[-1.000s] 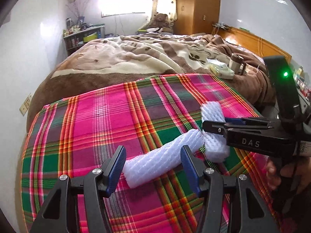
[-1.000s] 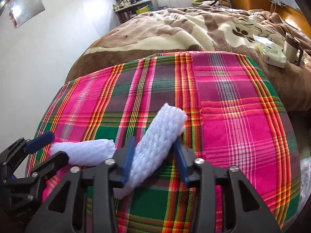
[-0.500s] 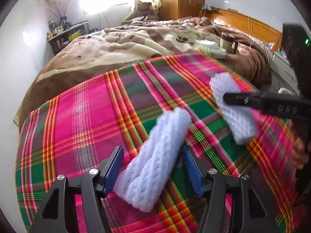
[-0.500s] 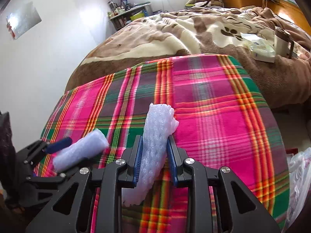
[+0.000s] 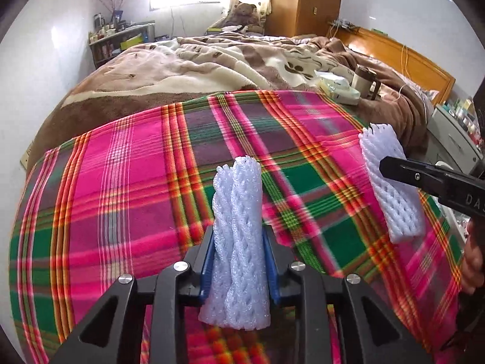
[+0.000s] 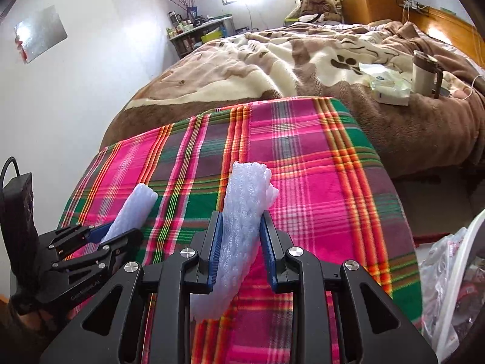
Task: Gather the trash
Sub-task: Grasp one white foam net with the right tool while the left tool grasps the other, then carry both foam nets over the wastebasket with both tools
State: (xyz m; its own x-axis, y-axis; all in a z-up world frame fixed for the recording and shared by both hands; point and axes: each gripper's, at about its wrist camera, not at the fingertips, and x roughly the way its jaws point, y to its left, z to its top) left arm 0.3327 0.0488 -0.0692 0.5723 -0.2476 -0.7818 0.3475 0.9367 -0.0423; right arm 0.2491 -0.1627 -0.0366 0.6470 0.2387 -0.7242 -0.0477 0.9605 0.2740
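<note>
My left gripper (image 5: 238, 244) is shut on a white foam net sleeve (image 5: 239, 236) and holds it upright above the plaid cloth (image 5: 127, 182). My right gripper (image 6: 241, 230) is shut on a second white foam net sleeve (image 6: 242, 212), also lifted off the cloth. In the left wrist view the right gripper (image 5: 391, 166) and its sleeve (image 5: 391, 188) show at the right. In the right wrist view the left gripper (image 6: 106, 236) and its sleeve (image 6: 130, 212) show at the lower left.
The plaid cloth (image 6: 318, 166) covers a table at the foot of a bed with a brown blanket (image 5: 212, 66). A mug (image 5: 365, 80) and a tissue pack (image 5: 336, 86) lie on the bed. A white bin with a plastic bag (image 6: 448, 261) stands at the right.
My left gripper has closed on its sleeve and lifted it upright. My right gripper keeps its sleeve and has risen and moved away to the right.
</note>
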